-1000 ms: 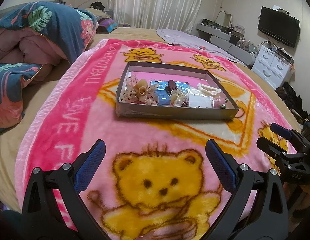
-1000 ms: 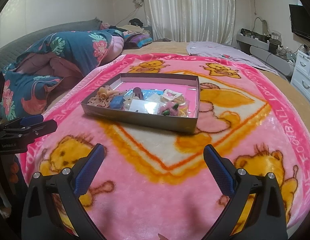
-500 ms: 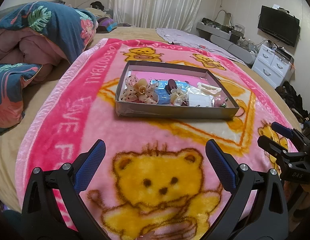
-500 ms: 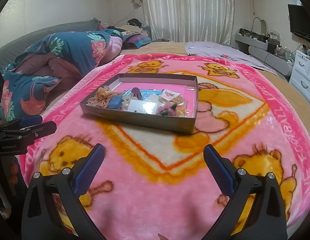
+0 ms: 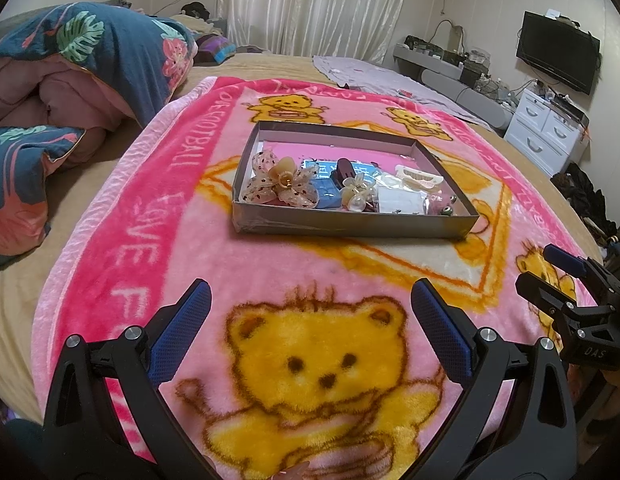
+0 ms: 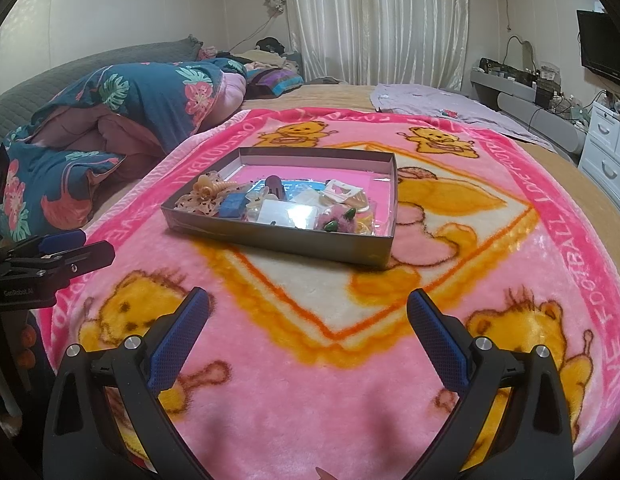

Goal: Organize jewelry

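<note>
A shallow grey cardboard tray (image 5: 350, 227) lies on the pink bear blanket (image 5: 310, 360) and shows in the right wrist view (image 6: 278, 238) too. It holds a dotted bow hair clip (image 5: 280, 184), a blue card (image 5: 326, 196), a pearl flower clip (image 5: 358, 196), a white card (image 5: 402, 202), a cream claw clip (image 5: 418, 176) and green beads (image 6: 338, 220). My left gripper (image 5: 310, 332) is open and empty, well short of the tray. My right gripper (image 6: 308, 332) is open and empty, also short of it. Each gripper shows at the edge of the other's view.
A folded blue floral duvet (image 5: 70, 92) lies to the left of the blanket. A lilac cloth (image 6: 450, 108) lies at the far side of the bed. White drawers (image 5: 546, 136) and a TV (image 5: 558, 52) stand to the right.
Both views have shifted very slightly towards the tray. Both grippers stay open and empty.
</note>
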A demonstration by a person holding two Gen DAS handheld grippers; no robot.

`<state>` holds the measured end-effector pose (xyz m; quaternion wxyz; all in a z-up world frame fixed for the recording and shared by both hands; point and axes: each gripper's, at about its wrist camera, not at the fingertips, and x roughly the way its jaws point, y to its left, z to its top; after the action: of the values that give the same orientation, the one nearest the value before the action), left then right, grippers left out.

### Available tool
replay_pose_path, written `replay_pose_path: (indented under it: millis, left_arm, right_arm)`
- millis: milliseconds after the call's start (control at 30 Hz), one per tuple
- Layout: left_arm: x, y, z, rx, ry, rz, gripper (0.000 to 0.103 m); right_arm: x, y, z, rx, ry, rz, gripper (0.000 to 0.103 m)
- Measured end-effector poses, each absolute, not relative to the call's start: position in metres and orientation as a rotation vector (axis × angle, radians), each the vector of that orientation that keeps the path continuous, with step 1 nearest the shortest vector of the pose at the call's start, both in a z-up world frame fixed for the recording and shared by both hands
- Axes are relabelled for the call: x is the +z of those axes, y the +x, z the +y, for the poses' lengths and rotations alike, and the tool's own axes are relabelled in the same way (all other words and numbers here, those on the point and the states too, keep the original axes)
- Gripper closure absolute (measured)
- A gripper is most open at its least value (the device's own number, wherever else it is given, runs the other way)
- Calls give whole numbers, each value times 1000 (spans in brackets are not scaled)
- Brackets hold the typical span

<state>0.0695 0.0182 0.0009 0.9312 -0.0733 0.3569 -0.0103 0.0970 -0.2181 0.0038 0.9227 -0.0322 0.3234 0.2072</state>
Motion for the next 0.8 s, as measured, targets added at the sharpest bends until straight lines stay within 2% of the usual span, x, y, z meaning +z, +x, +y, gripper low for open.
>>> replay_pose_path:
  millis: [800]
  left_arm:
    - [-1,67,19,-23,-151,744,9]
  right_arm:
    - [4,97,-218,426,-67,664,4]
